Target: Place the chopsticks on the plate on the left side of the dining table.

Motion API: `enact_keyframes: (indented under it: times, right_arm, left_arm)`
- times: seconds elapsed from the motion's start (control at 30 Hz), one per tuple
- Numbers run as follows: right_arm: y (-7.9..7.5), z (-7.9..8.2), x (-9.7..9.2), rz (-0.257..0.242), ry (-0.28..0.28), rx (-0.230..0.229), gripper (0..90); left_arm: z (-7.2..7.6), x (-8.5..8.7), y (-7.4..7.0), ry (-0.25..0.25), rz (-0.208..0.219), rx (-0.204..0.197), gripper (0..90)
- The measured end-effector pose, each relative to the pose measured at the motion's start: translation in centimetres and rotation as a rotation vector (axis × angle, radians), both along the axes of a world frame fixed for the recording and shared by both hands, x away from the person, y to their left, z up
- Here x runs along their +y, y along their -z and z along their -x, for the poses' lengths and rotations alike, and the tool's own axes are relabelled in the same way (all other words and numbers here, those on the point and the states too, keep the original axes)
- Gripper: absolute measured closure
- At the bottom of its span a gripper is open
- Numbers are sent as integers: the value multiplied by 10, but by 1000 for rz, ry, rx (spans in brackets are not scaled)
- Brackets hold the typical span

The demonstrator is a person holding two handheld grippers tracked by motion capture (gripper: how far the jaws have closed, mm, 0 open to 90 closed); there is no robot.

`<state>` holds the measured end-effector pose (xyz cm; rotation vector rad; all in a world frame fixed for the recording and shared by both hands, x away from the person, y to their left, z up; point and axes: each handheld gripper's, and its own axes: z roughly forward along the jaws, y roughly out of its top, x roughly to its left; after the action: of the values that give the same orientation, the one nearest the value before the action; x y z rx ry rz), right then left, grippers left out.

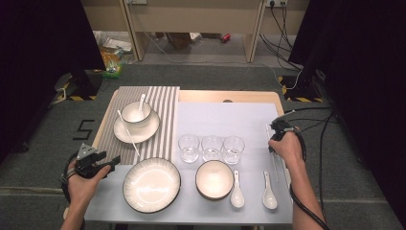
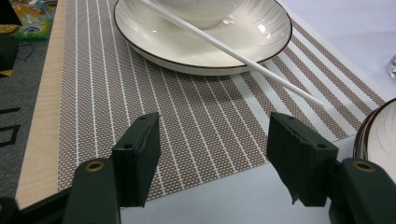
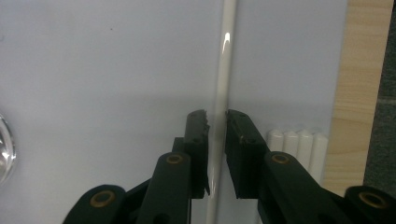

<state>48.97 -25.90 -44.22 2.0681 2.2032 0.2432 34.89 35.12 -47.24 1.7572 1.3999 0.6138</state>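
My right gripper [image 3: 215,116] is shut on a white chopstick [image 3: 224,65] that runs lengthwise over the pale blue mat; it stands near the table's right edge [image 1: 276,130]. Several more white chopstick ends [image 3: 296,139] lie just beside its right jaw. My left gripper [image 2: 215,140] is open with nothing between its jaws, low over the near edge of the striped placemat [image 2: 187,116], at the table's left front [image 1: 111,165]. Another white chopstick [image 2: 243,58] rests across the saucer [image 2: 205,42] and onto the placemat.
A bowl with a spoon [image 1: 136,114] sits on the saucer. A large plate [image 1: 152,184], three glasses [image 1: 211,147], a small bowl [image 1: 214,179] and two white spoons [image 1: 237,190] [image 1: 269,192] stand on the blue mat [image 1: 225,115]. The wooden table edge [image 3: 359,70] is close on the right.
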Motion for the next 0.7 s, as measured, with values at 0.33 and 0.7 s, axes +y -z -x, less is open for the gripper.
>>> enact_keyframes:
  times: [0.33, 0.7]
  right_arm:
    - [6, -4, 1, 12, 21, 38, 821]
    - [7, -3, 6, 44, 30, 26, 854]
  left_arm:
    - [0, 0, 0, 0, 0, -4, 344]
    - [0, -2, 0, 12, -3, 5, 344]
